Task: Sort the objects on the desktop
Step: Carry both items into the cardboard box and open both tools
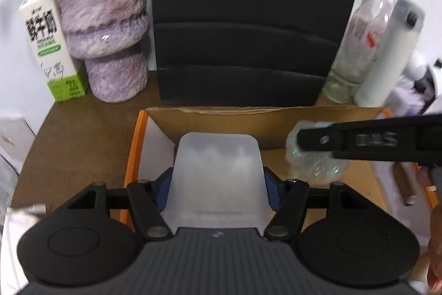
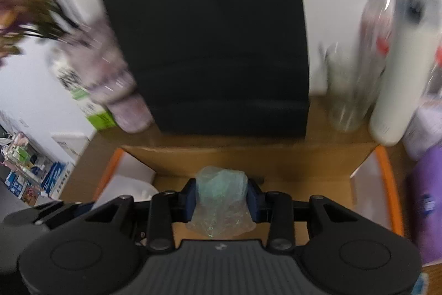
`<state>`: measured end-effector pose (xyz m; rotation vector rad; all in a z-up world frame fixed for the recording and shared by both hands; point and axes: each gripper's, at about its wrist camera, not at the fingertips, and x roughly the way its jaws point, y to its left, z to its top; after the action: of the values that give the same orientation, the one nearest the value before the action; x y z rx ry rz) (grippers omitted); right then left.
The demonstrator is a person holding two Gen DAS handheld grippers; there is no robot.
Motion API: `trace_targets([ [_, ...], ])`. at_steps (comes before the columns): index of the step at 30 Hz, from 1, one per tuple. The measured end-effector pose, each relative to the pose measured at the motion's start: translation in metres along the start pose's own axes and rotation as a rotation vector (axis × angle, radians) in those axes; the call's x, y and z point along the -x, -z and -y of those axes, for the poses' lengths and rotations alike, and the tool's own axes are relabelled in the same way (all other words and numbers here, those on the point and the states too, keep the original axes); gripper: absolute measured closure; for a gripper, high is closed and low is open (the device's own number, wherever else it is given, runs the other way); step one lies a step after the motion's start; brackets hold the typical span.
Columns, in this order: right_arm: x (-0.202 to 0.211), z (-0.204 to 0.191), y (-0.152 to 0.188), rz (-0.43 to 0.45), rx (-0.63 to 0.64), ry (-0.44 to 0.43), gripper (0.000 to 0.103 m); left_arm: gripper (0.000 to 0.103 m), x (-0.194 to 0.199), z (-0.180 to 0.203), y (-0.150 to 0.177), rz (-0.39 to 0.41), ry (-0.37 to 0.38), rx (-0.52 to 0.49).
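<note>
Translucent plastic, a frosted container [image 1: 218, 179], sits clamped in my left gripper [image 1: 218, 184] over the open cardboard box [image 1: 248, 112], not yet dropped. From the right wrist, my right gripper [image 2: 221, 198] pinches a crumpled greenish plastic wrapper [image 2: 221, 201] above that box too; both remain to be released.

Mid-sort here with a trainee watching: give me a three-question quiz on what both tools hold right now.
1. True or false: the left tool grips a translucent plastic container.
2. What sits between the right tool's fingers? A) milk carton B) crumpled clear wrap C) white bottle
3. Fill in: both tools are above the open ______ box.

Key: 1 true. 2 B, the crumpled clear wrap. 3 cardboard.
</note>
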<state>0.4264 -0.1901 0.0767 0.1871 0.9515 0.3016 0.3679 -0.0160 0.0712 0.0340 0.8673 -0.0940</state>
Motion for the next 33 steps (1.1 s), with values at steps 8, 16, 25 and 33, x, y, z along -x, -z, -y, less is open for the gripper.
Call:
trace_targets([
  [8,-0.022,0.01,0.002,-0.067,-0.058,-0.054,0.029,0.019,0.007,-0.007,-0.002,0.056,-0.016,-0.02],
  [16,0.071,0.002,0.042,0.096,0.037,0.058,0.018,0.0,0.098,-0.019,0.051,0.162,-0.006,0.11],
  [25,0.194,0.009,0.195,0.266,0.132,0.032,0.015,0.0,0.193,0.006,0.182,0.25,0.097,0.14],
  [33,0.24,0.009,0.345,0.403,0.11,0.063,0.01,0.0,0.218,0.026,0.288,0.27,0.159,0.081],
])
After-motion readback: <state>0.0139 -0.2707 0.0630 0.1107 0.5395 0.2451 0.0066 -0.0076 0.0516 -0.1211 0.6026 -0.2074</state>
